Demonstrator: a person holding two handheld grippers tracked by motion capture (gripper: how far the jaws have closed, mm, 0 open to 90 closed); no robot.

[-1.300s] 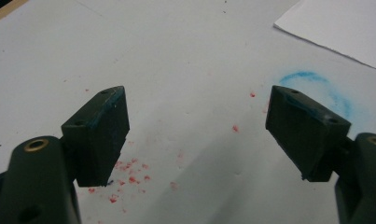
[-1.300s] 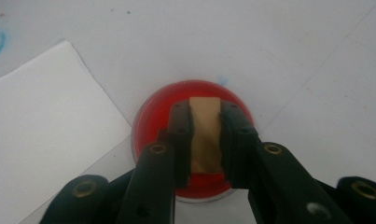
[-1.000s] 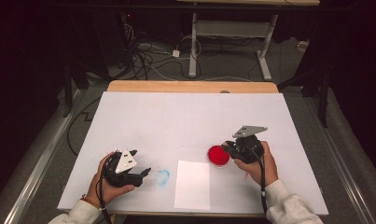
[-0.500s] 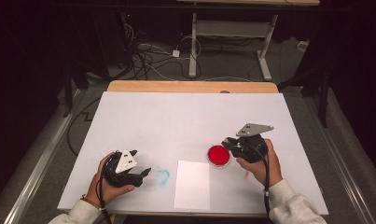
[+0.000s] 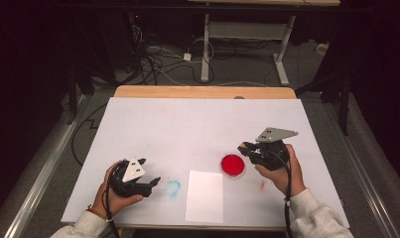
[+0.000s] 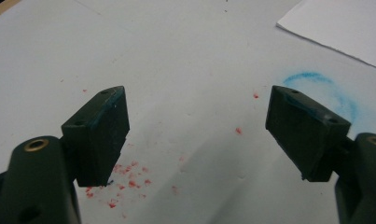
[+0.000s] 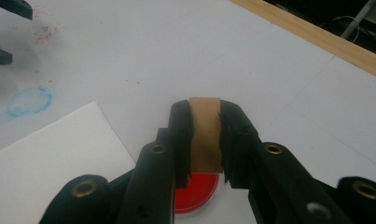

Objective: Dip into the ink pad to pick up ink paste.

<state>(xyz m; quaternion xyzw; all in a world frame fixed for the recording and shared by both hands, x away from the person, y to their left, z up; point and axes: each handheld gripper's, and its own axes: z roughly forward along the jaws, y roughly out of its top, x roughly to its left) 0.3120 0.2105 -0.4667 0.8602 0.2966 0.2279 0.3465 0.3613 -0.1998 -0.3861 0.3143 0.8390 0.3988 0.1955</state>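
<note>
My right gripper (image 5: pixel 247 149) is shut on a small brown block (image 7: pixel 205 133), held upright between the jaws just above and right of a round red ink pad (image 5: pixel 233 165). The red ink pad (image 7: pixel 195 192) shows under the block in the right gripper view. A white sheet of paper (image 5: pixel 205 196) lies near the table's front edge, left of the pad. My left gripper (image 5: pixel 150 182) rests low at the front left, open, with nothing between its fingers (image 6: pixel 99 133). A blue ring stain (image 5: pixel 173 187) sits between that gripper and the paper.
The table has a white cover (image 5: pixel 187 129) with a wooden strip (image 5: pixel 202 92) along its far edge. Red specks (image 6: pixel 125 175) dot the cover under the left gripper. Cables and a desk frame (image 5: pixel 247 44) lie on the floor beyond.
My right gripper has lifted a little with the brown block and drifted right, away from the red pad. The left hand has stayed put.
</note>
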